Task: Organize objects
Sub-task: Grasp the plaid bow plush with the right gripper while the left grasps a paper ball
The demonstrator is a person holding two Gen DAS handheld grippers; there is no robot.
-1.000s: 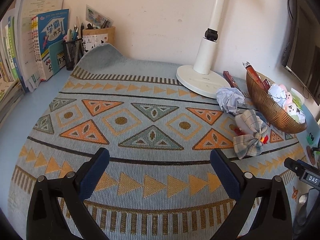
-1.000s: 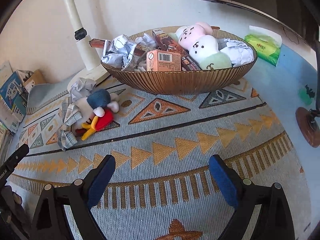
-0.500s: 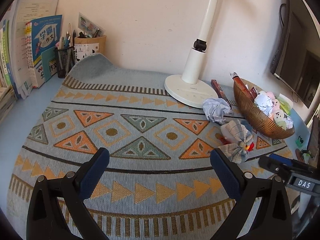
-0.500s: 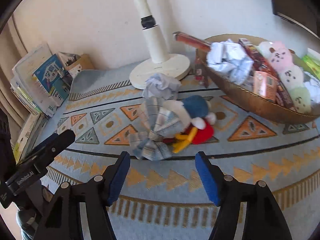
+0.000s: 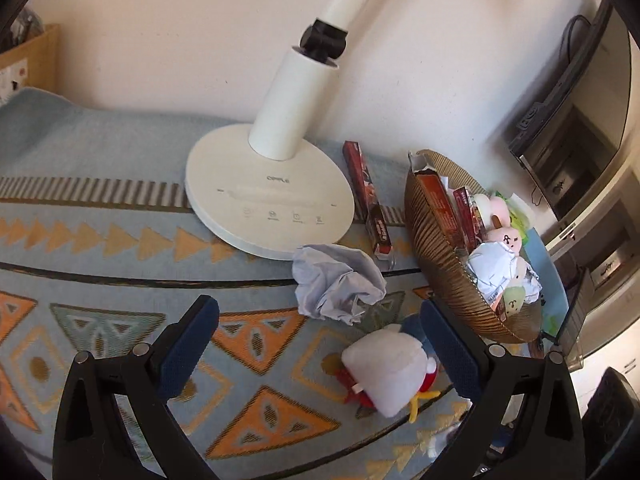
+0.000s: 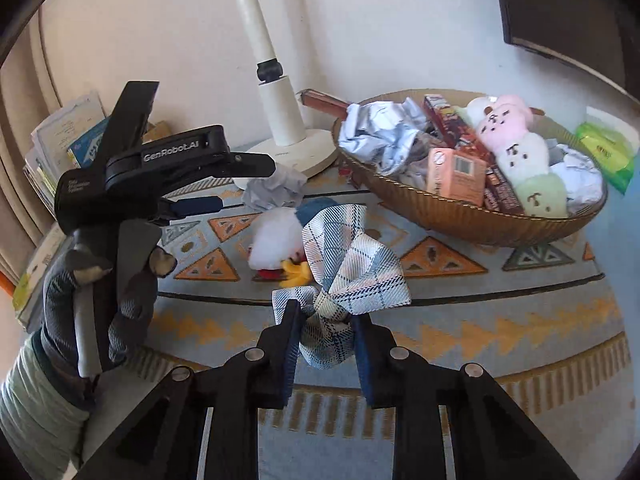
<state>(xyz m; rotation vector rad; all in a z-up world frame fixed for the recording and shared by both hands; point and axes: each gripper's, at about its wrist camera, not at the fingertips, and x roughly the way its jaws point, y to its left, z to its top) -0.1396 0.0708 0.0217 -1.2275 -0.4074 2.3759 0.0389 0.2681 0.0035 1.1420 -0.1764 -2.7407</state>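
The right gripper (image 6: 325, 322) pinches the knot of a plaid bow (image 6: 348, 276), lifted clear of the patterned mat (image 6: 460, 320). The left gripper (image 5: 320, 336) hangs over the mat with its jaws spread wide and nothing between them; in the right wrist view it shows from the side (image 6: 168, 176), held by a gloved hand (image 6: 108, 280).

Just beyond the left gripper's fingers lies a crumpled paper ball (image 5: 338, 282), touching the round base of a white desk lamp (image 5: 268, 196). Near the right-hand finger sits a plush duck (image 5: 386, 372), white with a blue cap and red and yellow parts. A brown woven basket (image 5: 444, 280) stands to the right of it, heaped with crumpled paper, small cartons and pastel plush toys (image 6: 516, 148). A long red box (image 5: 366, 200) lies on the mat between the lamp base and the basket.

A green packet (image 6: 606, 154) rests behind the basket by the wall. Books (image 6: 68, 140) stand at the far left. The mat's striped front border (image 6: 540, 388) and its orange-triangle middle lie bare; the lamp, the basket and the wall close off the back.
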